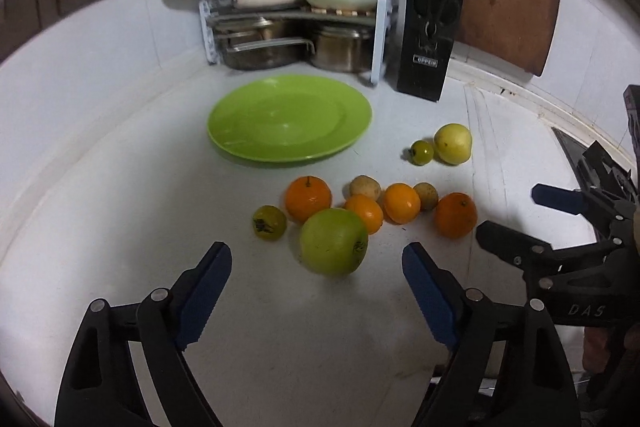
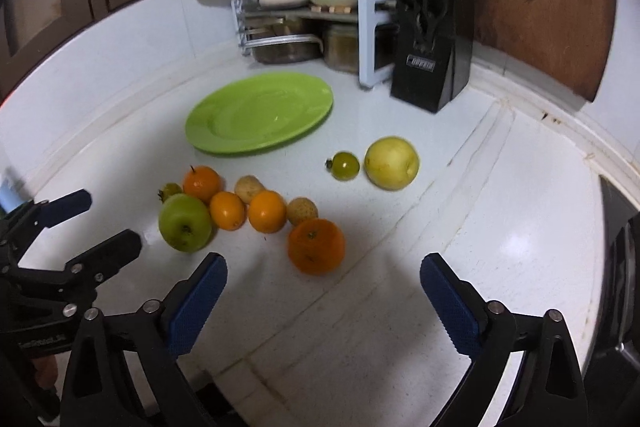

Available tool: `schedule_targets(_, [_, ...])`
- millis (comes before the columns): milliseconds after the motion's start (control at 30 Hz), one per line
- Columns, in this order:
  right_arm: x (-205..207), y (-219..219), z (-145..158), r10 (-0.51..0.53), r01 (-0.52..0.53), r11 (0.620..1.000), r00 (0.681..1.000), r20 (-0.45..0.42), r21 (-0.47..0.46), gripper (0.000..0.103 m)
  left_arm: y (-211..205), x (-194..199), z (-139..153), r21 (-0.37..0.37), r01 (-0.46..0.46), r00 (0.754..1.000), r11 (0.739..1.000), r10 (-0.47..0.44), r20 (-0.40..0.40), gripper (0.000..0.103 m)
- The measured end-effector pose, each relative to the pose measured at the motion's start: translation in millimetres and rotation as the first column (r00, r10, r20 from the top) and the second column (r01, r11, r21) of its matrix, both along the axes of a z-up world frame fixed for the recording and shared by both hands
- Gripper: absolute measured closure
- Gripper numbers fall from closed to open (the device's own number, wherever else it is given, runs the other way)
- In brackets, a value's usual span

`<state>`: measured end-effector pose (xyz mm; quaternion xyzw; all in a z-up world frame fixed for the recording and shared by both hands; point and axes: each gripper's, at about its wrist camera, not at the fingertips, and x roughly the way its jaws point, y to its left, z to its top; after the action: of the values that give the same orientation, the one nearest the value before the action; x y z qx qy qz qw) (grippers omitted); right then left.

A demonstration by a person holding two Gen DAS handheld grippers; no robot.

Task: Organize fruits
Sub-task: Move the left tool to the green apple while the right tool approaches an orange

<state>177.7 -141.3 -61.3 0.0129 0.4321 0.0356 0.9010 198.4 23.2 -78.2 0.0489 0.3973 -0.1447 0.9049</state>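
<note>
Left wrist view looks down along the left gripper (image 1: 316, 271), tilted toward the white counter (image 1: 120, 187), jaws spread wide and holding nothing, with the green apple (image 1: 334, 241) just ahead between its blue pads. Beside it the right gripper (image 2: 324, 277) is angled down likewise, wide and empty, the big orange (image 2: 316, 246) just beyond its tips. Smaller oranges (image 2: 267, 211) cluster near the apple; a yellow fruit (image 2: 392, 163) lies apart. Behind them the green plate (image 1: 290, 123) lies bare, with a pot rack (image 1: 296, 39) and knife block (image 1: 428, 51) at the wall

Lime-green plate (image 1: 240, 143), green apple (image 1: 334, 241), orange tangerines (image 1: 308, 198), black knife block (image 1: 426, 65).
</note>
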Motion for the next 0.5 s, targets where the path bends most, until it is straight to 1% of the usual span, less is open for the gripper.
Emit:
schedule_targets(67, [7.5, -1.2, -5.7, 0.026, -0.026, 1.000, 1.000, -0.014, -0.002, 0.012, -5.0, 8.3, -5.6, -0.003, -0.004, 1.000, 1.000, 0.004, -0.024, 0.021])
schedule_targets(100, [12.6, -2.1, -9.1, 0.044, -0.044, 0.999, 0.998, -0.034, -0.004, 0.016, -7.2, 12.0, -8.3, -0.004, -0.014, 0.999, 1.000, 0.014, -0.039, 0.026])
schedule_targets(133, [16.1, -3.0, -11.0, 0.053, -0.053, 0.999, 0.997, -0.047, 0.001, 0.018, -8.8, 14.8, -10.7, -0.013, -0.018, 0.999, 1.000, 0.017, -0.048, 0.026])
schedule_targets(200, [21.2, -5.7, -14.8, 0.068, -0.066, 0.998, 0.996, -0.059, 0.023, 0.019, -13.0, 21.2, -16.0, -0.017, -0.017, 0.998, 1.000, 0.016, -0.067, 0.027])
schedule_targets(267, [27.0, -5.5, -19.3, 0.095, -0.093, 0.995, 0.993, -0.076, 0.030, 0.019, -17.4, 27.3, -20.1, -0.009, -0.026, 0.997, 1.000, 0.026, -0.077, 0.031])
schedule_targets(300, [29.8, -4.7, -21.6, 0.107, -0.105, 0.994, 0.991, -0.085, 0.033, 0.022, -18.5, 29.4, -21.0, -0.010, -0.031, 0.996, 0.999, 0.030, -0.081, 0.034])
schedule_targets(400, [36.1, -4.1, -26.6, 0.140, -0.136, 0.990, 0.985, -0.101, 0.043, 0.025, -22.2, 35.5, -25.0, 0.000, -0.036, 0.995, 0.999, 0.036, -0.093, 0.036])
schedule_targets(433, [37.8, -4.3, -27.8, 0.147, -0.143, 0.989, 0.983, -0.107, 0.047, 0.025, -23.2, 37.3, -26.2, 0.005, -0.037, 0.994, 0.999, 0.037, -0.100, 0.039])
schedule_targets(500, [41.6, -3.9, -29.7, 0.168, -0.163, 0.985, 0.979, -0.115, 0.049, 0.029, -24.4, 40.8, -28.7, 0.009, -0.041, 0.993, 0.999, 0.041, -0.111, 0.042])
